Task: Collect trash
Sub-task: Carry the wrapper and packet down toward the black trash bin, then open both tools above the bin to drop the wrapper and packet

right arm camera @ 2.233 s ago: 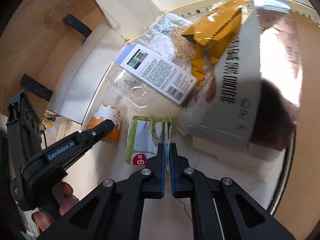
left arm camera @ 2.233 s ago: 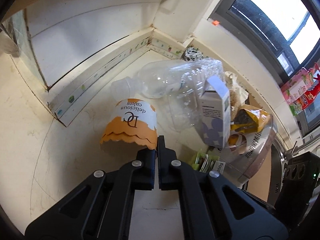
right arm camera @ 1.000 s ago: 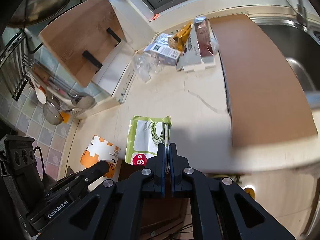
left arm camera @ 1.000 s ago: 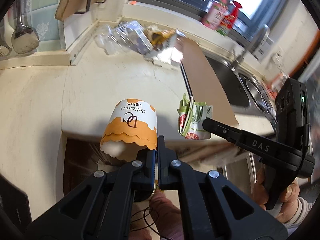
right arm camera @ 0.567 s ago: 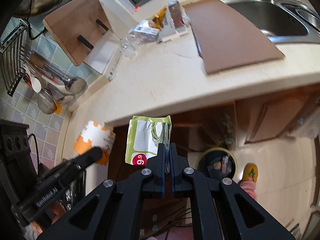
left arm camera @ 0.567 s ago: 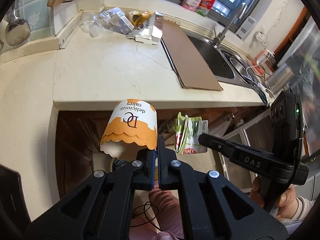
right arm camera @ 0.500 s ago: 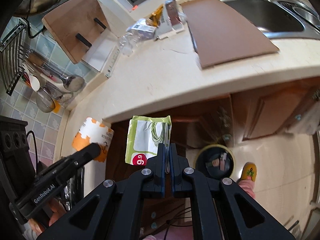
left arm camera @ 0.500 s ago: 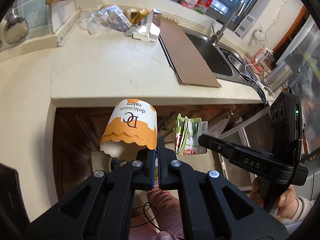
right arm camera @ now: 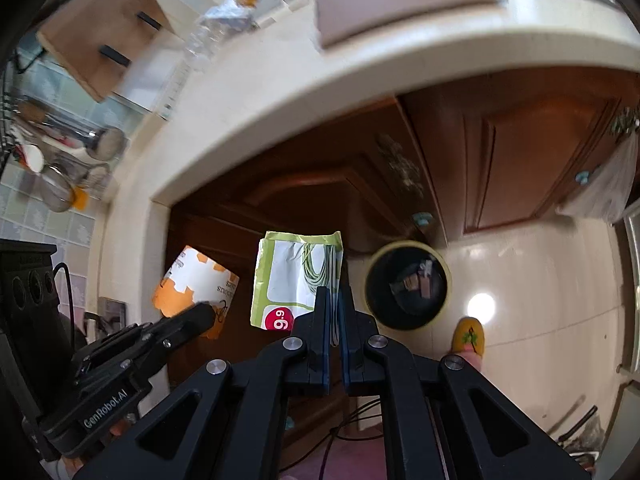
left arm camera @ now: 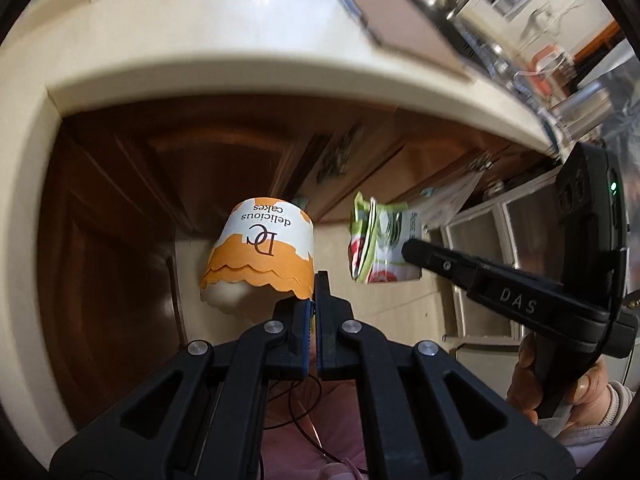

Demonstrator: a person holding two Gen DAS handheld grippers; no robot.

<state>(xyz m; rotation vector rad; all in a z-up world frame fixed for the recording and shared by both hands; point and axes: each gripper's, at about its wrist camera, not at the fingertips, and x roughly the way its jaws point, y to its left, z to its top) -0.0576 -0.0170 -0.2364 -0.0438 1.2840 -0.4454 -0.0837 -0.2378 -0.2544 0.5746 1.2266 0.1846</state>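
Note:
My left gripper [left arm camera: 315,292] is shut on the rim of an orange and white paper cake cup [left arm camera: 260,254] marked "delicious cakes"; the cup also shows in the right wrist view [right arm camera: 192,286]. My right gripper [right arm camera: 334,300] is shut on a green and white food packet [right arm camera: 298,280] with a red 9.9 sticker; the packet shows in the left wrist view [left arm camera: 378,246] too. Both are held in the air below the counter edge. A round dark trash bin [right arm camera: 408,290] with a yellow rim stands on the floor, just right of the packet.
The cream counter [right arm camera: 360,80] curves above, with more trash [right arm camera: 240,12] at its back corner and a brown board [right arm camera: 384,4]. Dark wooden cabinet doors [right arm camera: 500,168] stand below it. A yellow slipper [right arm camera: 470,340] rests on the pale tiled floor [right arm camera: 540,280].
Both grippers have carried the cup and the packet from the counter down below its edge, toward the floor. The trash bin now looks nearer in the right wrist view.

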